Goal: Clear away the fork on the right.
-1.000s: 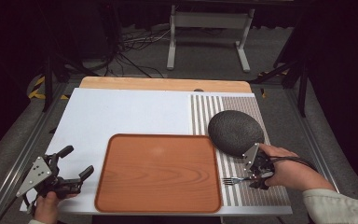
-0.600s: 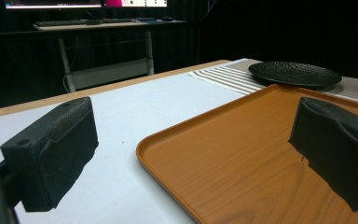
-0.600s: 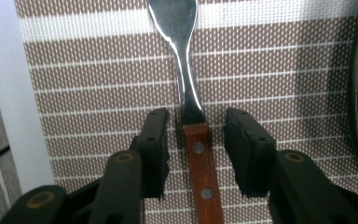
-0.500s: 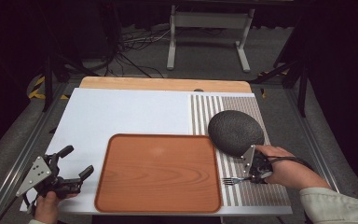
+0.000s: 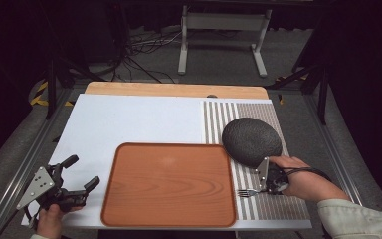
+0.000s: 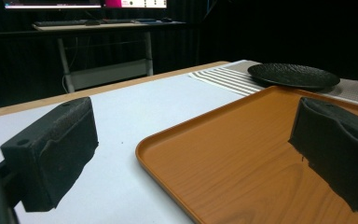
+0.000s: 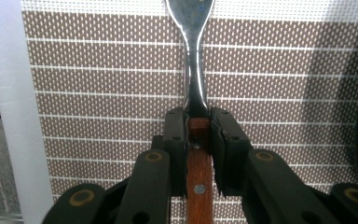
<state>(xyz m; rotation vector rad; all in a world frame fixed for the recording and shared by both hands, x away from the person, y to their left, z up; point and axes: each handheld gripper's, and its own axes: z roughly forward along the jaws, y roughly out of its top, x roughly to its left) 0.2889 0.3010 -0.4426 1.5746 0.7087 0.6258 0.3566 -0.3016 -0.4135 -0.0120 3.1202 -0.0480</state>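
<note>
A fork [image 5: 246, 192] with a wooden handle lies on the striped placemat [image 5: 278, 204], tines toward the tray. My right gripper [image 5: 268, 185] is down on the mat at its handle. Its jaws have just been closing, and in the right gripper view [image 7: 196, 122] the pads press on both sides of the handle, with the fork's steel neck [image 7: 193, 56] running ahead. My left gripper [image 5: 83, 172] is held open at the table's near left corner, beside the orange tray [image 5: 169, 184]. In the left gripper view [image 6: 193, 154] nothing sits between its jaws.
A dark textured plate [image 5: 251, 139] rests on the placemat just beyond my right hand, also seen low at the far right [image 6: 291, 74]. The tray's raised rim [image 6: 168, 140] lies between the two grippers. A white mat [image 5: 129, 119] covers the left of the table.
The right gripper's jaws have drawn in onto the fork's handle. Both hands have stayed where they were, and the left gripper is as open as before.
</note>
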